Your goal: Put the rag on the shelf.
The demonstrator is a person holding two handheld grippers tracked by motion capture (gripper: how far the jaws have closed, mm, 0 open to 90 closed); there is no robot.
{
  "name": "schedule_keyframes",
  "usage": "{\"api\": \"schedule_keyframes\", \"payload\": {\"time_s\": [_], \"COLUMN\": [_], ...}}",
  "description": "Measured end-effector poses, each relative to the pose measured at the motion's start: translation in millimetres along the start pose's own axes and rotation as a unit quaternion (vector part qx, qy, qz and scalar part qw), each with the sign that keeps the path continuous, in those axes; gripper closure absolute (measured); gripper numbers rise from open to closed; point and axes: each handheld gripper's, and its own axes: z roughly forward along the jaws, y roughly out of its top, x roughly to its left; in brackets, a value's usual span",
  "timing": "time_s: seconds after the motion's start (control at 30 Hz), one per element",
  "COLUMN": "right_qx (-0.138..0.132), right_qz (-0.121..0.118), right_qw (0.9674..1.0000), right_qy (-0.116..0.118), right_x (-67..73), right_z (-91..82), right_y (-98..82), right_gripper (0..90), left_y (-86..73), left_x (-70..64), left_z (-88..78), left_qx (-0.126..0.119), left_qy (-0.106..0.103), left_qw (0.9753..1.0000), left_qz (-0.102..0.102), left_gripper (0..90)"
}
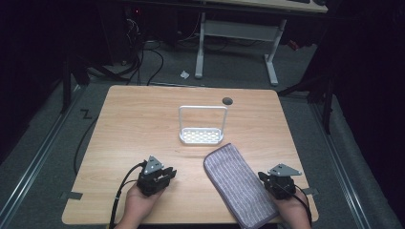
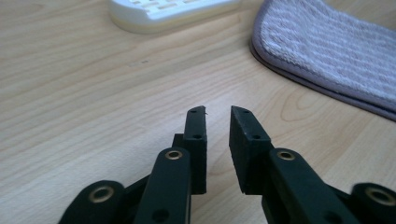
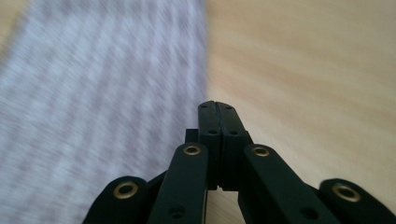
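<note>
The near end of the folded grey-lilac striped cloth (image 1: 241, 187) ran off the table's (image 1: 133, 119) front edge, so that bit was cut off, and the right gripper view was smeared with blur. The white slotted plastic tray with a tall wire hoop handle (image 1: 201, 136) sat mid-table with nothing in it. The left gripper (image 2: 217, 116) (jaws with a narrow gap, pinching nothing) hovered over bare wood beside the cloth. The right gripper (image 3: 217, 109) was pressed fully together, empty, at the cloth's right edge.
</note>
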Motion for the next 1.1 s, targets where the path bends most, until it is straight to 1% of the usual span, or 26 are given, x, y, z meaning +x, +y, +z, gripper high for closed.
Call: {"api": "schedule_keyframes", "payload": {"time_s": [0.03, 0.07, 0.1, 0.13, 0.17, 0.3, 0.43, 0.47, 0.5, 0.53, 0.57, 0.6, 0.63, 0.67, 0.7, 0.77, 0.8, 0.83, 0.87, 0.9, 0.93, 0.97, 1.0, 1.03, 1.07, 1.1], "right_qx": [0.010, 0.017, 0.015, 0.015, 0.013, 0.014, 0.011, 0.010, 0.010, 0.010, 0.009, 0.009, 0.009, 0.008, 0.007, 0.008, 0.008, 0.007, 0.001, 0.001, -0.010, -0.010, -0.014, -0.021, -0.031, -0.031], "right_qz": [-0.008, -0.009, -0.012, -0.012, -0.015, -0.029, -0.052, -0.062, -0.062, -0.067, -0.077, -0.077, -0.080, -0.084, -0.090, -0.092, -0.097, -0.100, -0.097, -0.097, -0.084, -0.084, -0.078, -0.074, -0.061, -0.061], "right_qw": [0.9999, 0.9998, 0.9994, 0.9994, 0.9991, 0.9970, 0.9941, 0.9927, 0.9927, 0.9920, 0.9902, 0.9902, 0.9894, 0.9876, 0.9864, 0.9859, 0.9849, 0.9844, 0.9855, 0.9855, 0.9871, 0.9871, 0.9884, 0.9897, 0.9910, 0.9910], "right_qy": [0.003, 0.009, 0.029, 0.029, 0.038, 0.070, 0.094, 0.103, 0.103, 0.107, 0.116, 0.116, 0.121, 0.133, 0.137, 0.140, 0.143, 0.144, 0.139, 0.139, 0.136, 0.136, 0.129, 0.121, 0.115, 0.115], "right_x": [0.5, 3.2, 9.4, 9.4, 13.1, 31.6, 55.1, 65.7, 65.7, 70.7, 78.9, 78.9, 81.7, 89.1, 94.1, 96.9, 99.7, 101.7, 101.4, 101.4, 95.2, 95.2, 92.1, 88.6, 84.7, 84.7], "right_z": [2.7, 4.1, 3.2, 3.2, 2.2, 3.3, 6.1, 8.0, 8.0, 8.8, 9.8, 9.8, 10.0, 9.5, 8.9, 8.3, 8.1, 7.7, 5.5, 5.5, 4.4, 4.4, 4.7, 6.5, 9.5, 9.5], "right_y": [-2.8, -4.3, -4.3, -4.3, -3.8, -3.7, 1.0, 3.8, 3.8, 5.1, 6.6, 6.6, 6.9, 6.7, 6.1, 5.9, 5.7, 5.6, 6.6, 6.6, 8.9, 8.9, 10.8, 14.0, 19.2, 19.2], "right_gripper": [90.0, 90.0, 90.0, 90.0, 90.0, 90.0, 90.0, 90.0, 90.0, 90.0, 90.0, 90.0, 90.0, 90.0, 90.0, 90.0, 90.0, 90.0, 88.4, 88.4, 86.0, 86.0, 84.5, 82.5, 77.7, 77.7], "left_y": [0.1, 0.3, 0.5, 0.7, 0.9, 1.1, 2.7, 3.0, 3.0, 2.8, 2.0, 1.4, 0.5, 0.4, 2.6, 7.4, 9.5, 11.0, 12.6, 13.7, 15.7, 17.3, 19.4, 20.6, 21.7, 22.4], "left_x": [-0.9, -1.9, -2.9, -4.0, -5.0, -9.1, -18.7, -22.6, -27.0, -30.2, -35.9, -38.2, -40.1, -39.4, -36.6, -33.3, -32.2, -31.3, -29.8, -27.9, -23.7, -19.1, -13.0, -10.1, -6.8, -4.0], "left_z": [0.3, 0.3, 0.4, 0.8, 1.5, 6.5, 12.3, 13.3, 14.5, 15.5, 19.0, 21.8, 26.4, 31.0, 34.9, 40.1, 41.4, 41.6, 38.9, 36.8, 33.5, 31.6, 31.3, 31.9, 34.3, 38.3], "left_qx": [0.001, 0.000, -0.001, -0.002, -0.001, 0.004, 0.007, 0.009, 0.010, 0.012, 0.019, 0.028, 0.037, 0.043, 0.041, 0.040, 0.041, 0.040, 0.034, 0.029, 0.020, 0.012, 0.006, 0.005, 0.002, 0.005], "left_qy": [-0.003, -0.004, -0.006, -0.008, -0.008, -0.018, -0.043, -0.049, -0.057, -0.061, -0.058, -0.051, -0.041, -0.038, -0.040, -0.039, -0.038, -0.042, -0.040, -0.039, -0.029, -0.026, -0.024, -0.020, -0.016, -0.012], "left_qw": [1.0000, 1.0000, 1.0000, 1.0000, 1.0000, 0.9998, 0.9990, 0.9988, 0.9983, 0.9980, 0.9979, 0.9977, 0.9976, 0.9975, 0.9977, 0.9982, 0.9982, 0.9982, 0.9985, 0.9987, 0.9994, 0.9995, 0.9994, 0.9993, 0.9990, 0.9987], "left_qz": [0.000, 0.000, -0.001, -0.001, 0.001, 0.000, -0.007, -0.002, 0.002, 0.008, 0.022, 0.034, 0.042, 0.041, 0.035, 0.023, 0.020, 0.018, 0.014, 0.012, 0.004, -0.008, -0.025, -0.033, -0.042, -0.049], "left_gripper": [78.6, 78.6, 77.3, 77.3, 76.5, 74.4, 73.5, 73.5, 73.5, 73.3, 73.4, 73.4, 73.4, 74.3, 74.3, 74.2, 73.4, 71.8, 68.0, 68.0, 63.8, 63.8, 62.2, 59.8, 56.8, 55.0]}}
